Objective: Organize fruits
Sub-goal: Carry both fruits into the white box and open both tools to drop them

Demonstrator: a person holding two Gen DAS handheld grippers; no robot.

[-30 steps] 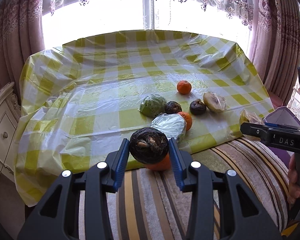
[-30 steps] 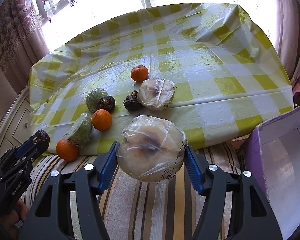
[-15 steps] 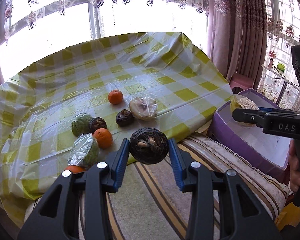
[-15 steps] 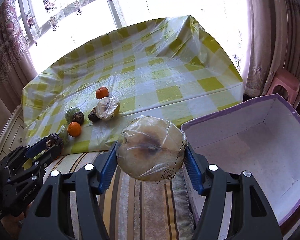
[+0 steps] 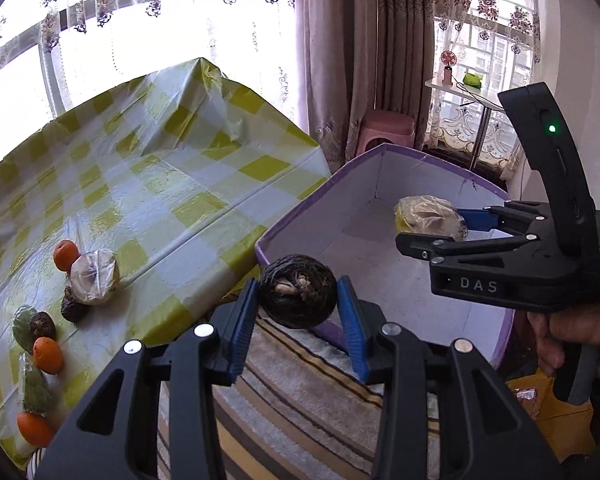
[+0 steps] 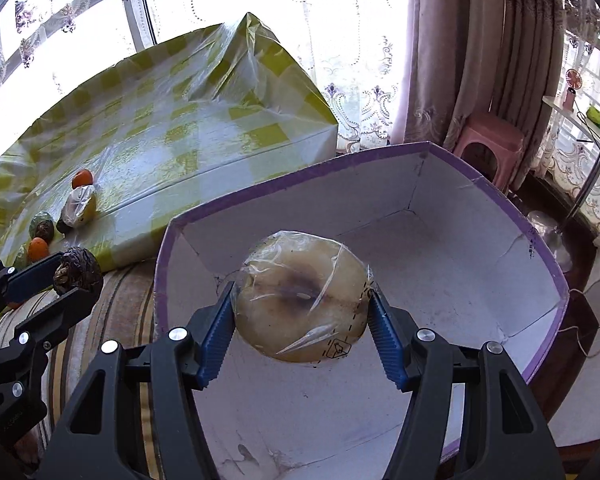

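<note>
My left gripper (image 5: 298, 306) is shut on a dark wrinkled round fruit (image 5: 298, 296), held at the near left rim of the purple-edged white box (image 5: 384, 150). My right gripper (image 6: 302, 320) is shut on a pale plastic-wrapped fruit (image 6: 302, 300), held over the inside of the box (image 6: 420, 148). The right gripper (image 5: 440, 228) and its wrapped fruit (image 5: 428, 216) also show in the left wrist view; the left gripper's dark fruit (image 6: 78, 270) shows in the right wrist view. Other fruits remain on the checked table: oranges (image 5: 65, 255), a wrapped pale fruit (image 5: 95, 276), dark fruits (image 5: 42, 325), wrapped green ones (image 5: 34, 388).
The table wears a yellow-checked plastic cloth (image 5: 160, 184). A striped cushion (image 5: 300, 400) lies under my grippers beside the box. A pink stool (image 6: 488, 148) and curtains (image 6: 460, 40) stand behind the box. A small side table (image 5: 464, 88) is at the far right.
Both grippers have swung right from the table toward the box, each still holding its fruit. The right gripper now hangs over the box's inside; the left has reached its rim.
</note>
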